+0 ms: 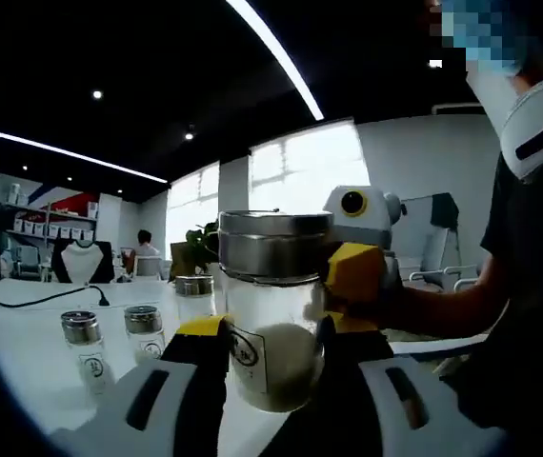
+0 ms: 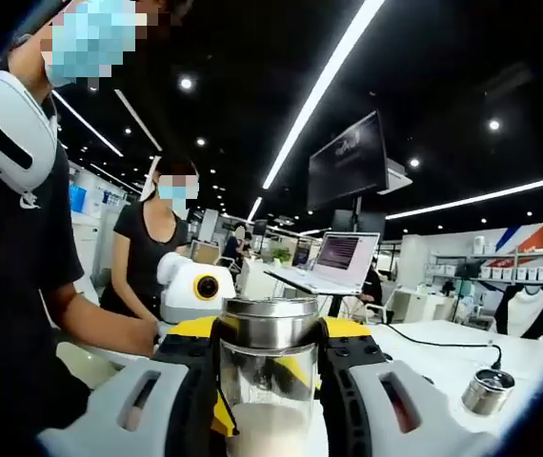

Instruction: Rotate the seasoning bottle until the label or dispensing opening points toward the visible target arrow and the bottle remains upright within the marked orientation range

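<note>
A glass seasoning bottle [image 1: 273, 295] with a steel lid and white powder inside stands upright between my left gripper's [image 1: 273, 328] yellow-padded jaws, which press on its glass body. Its small black-printed label [image 1: 244, 350] faces the left jaw. My right gripper [image 1: 355, 271] comes in from the right, one yellow pad against the lid's rim. In the right gripper view the same bottle [image 2: 268, 390] sits between my right gripper's [image 2: 270, 335] jaws, which close on it at lid height. The left gripper [image 2: 198, 286] shows behind it.
Three smaller seasoning bottles [image 1: 87, 345] [image 1: 145, 329] [image 1: 194, 291] stand on the white table [image 1: 24, 333] to the left, near a black cable [image 1: 43, 297]. A small metal-lidded jar [image 2: 487, 390] lies on the table at right. A laptop [image 2: 338, 262] and a person [image 2: 152, 252] are beyond.
</note>
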